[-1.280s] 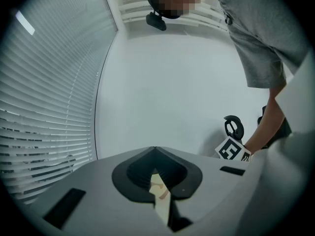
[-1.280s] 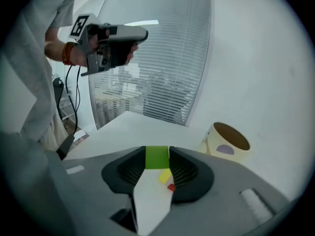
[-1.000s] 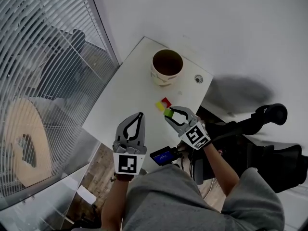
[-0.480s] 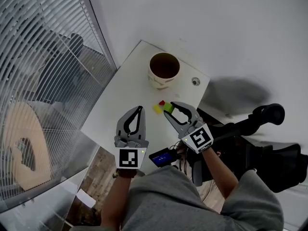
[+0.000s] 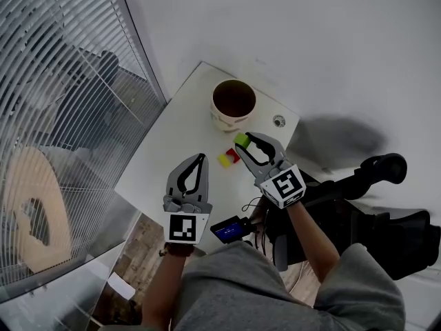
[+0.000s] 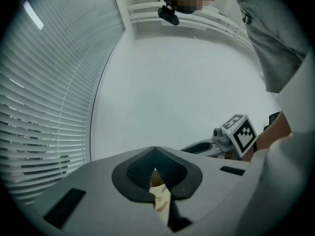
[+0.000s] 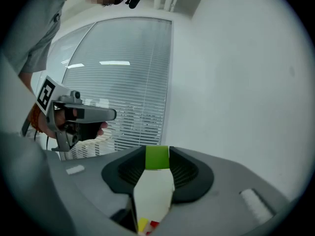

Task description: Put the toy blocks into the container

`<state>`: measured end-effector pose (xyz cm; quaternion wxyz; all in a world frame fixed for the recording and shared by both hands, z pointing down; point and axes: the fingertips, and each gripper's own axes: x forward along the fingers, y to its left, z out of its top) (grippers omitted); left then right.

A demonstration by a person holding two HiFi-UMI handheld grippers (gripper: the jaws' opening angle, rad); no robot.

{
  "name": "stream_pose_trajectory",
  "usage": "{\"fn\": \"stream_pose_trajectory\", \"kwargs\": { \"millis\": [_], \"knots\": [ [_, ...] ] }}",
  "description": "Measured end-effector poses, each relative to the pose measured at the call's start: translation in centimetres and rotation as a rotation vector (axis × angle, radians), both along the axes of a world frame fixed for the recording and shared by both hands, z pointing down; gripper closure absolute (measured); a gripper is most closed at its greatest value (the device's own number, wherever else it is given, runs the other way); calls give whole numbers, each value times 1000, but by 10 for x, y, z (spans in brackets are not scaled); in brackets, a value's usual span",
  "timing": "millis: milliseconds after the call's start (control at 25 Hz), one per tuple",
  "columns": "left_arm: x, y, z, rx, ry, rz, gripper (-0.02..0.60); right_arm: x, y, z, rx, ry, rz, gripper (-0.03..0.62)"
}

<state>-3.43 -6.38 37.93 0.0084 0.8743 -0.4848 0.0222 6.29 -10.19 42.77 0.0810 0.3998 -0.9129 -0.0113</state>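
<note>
Our right gripper (image 5: 242,143) has its jaws set wide on a green block (image 5: 240,140), the pads pressing its two sides so that it sits right at the tips. We grip it that far out, we judge, so that it can drop cleanly once the jaws part over the opening. The block hangs above the white table (image 5: 176,140), near the front wall of the container (image 5: 226,120), a cream cup with a dark inside standing toward the table's far edge. It is not yet over the mouth, so the carry needs a little more reach and enough height to pass the rim. Just beside the gripper, on the tabletop, a yellow block (image 5: 224,161) and a red block (image 5: 233,155) lie touching each other. By our reading, one of three is in hand, and the cup's inside is too dark to tell whether it holds anything. Our left gripper (image 5: 200,158) hovers off to the side with its jaws closed together on nothing, pointing roughly toward the cup and well out of the right one's path. Nothing stands between block and cup. A small round cap (image 5: 278,121) sits in the tabletop beside the cup, apart from it. Slatted blinds (image 5: 62,81) fill one side, and a small device with a blue screen (image 5: 229,229) sits near our lap, neither in the way.
</note>
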Motion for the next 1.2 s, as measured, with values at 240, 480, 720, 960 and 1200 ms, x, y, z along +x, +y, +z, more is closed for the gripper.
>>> {"fn": "stream_pose_trajectory", "kwargs": {
  "millis": [240, 480, 720, 960, 1200],
  "knots": [
    [-7, 2, 8, -19, -7, -17, 574, 14, -46, 16, -1, 83, 5, 439],
    [-19, 3, 15, -42, -19, -44, 574, 29, -99, 51, -77, 158, 33, 439],
    [-38, 2, 25, -63, -42, -87, 574, 33, -136, 85, -141, 221, 31, 439],
    [-48, 1, 28, -73, -51, -109, 574, 37, -163, 125, -225, 277, 45, 439],
    [-51, -1, 35, -88, -47, -122, 574, 43, -172, 159, -309, 327, 60, 437]
  ]
}}
